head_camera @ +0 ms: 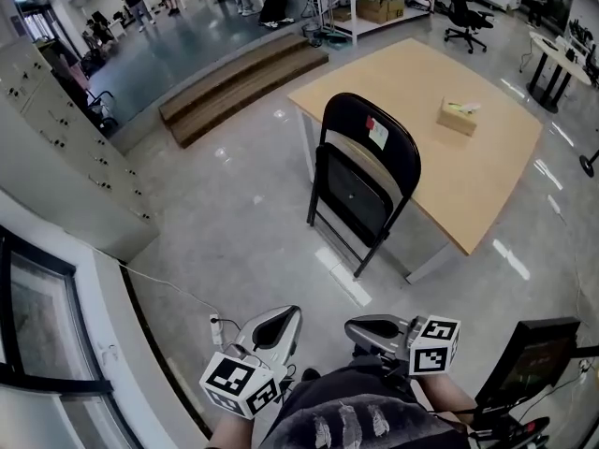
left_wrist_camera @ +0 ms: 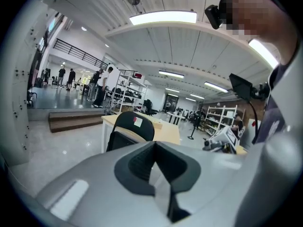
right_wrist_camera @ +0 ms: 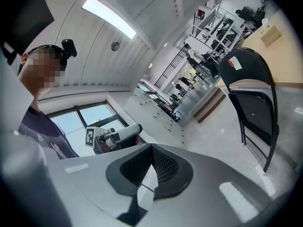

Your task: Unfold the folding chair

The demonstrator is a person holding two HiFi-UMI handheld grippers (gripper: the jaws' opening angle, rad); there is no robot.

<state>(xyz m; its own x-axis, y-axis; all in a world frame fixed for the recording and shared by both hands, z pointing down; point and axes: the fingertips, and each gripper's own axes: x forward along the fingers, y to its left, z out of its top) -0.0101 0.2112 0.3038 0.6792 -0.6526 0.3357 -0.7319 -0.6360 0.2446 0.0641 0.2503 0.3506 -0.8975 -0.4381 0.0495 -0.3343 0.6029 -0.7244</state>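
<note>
While you hold both tools low in front of your body, the chair [head_camera: 365, 171] stands well ahead of you on the pale floor [head_camera: 234, 223], and neither tool touches it. It is folded: the black seat lies flat up against the frame, and the rounded backrest rises above it with a small white and red sticker [head_camera: 376, 131] on it. Its top sits against the near edge of the light wooden table [head_camera: 487, 185], and its feet rest on the floor just in front of a table leg. A tissue box [head_camera: 458, 116] lies on the tabletop beyond the chair, apart from it. Your left gripper [head_camera: 292, 311] points ahead and slightly down. Seen from the left gripper view, its jaws [left_wrist_camera: 154, 167] are pressed together with nothing between them, and the chair shows beyond them to the left. Your right gripper [head_camera: 350, 325] lies across your front, tip toward the left one, and the two tips are near each other without meeting. Seen from the right gripper view, its jaws [right_wrist_camera: 151, 169] are likewise closed on nothing; the chair stands at that view's right edge. To your left run a window [head_camera: 37, 335] and a row of pale cabinets [head_camera: 56, 129], with a white cable [head_camera: 164, 283] trailing across the floor to a plug [head_camera: 215, 329] just beside the left gripper. Low wooden steps [head_camera: 239, 87] lie past the chair, and people stand on the darker floor beyond them.
</note>
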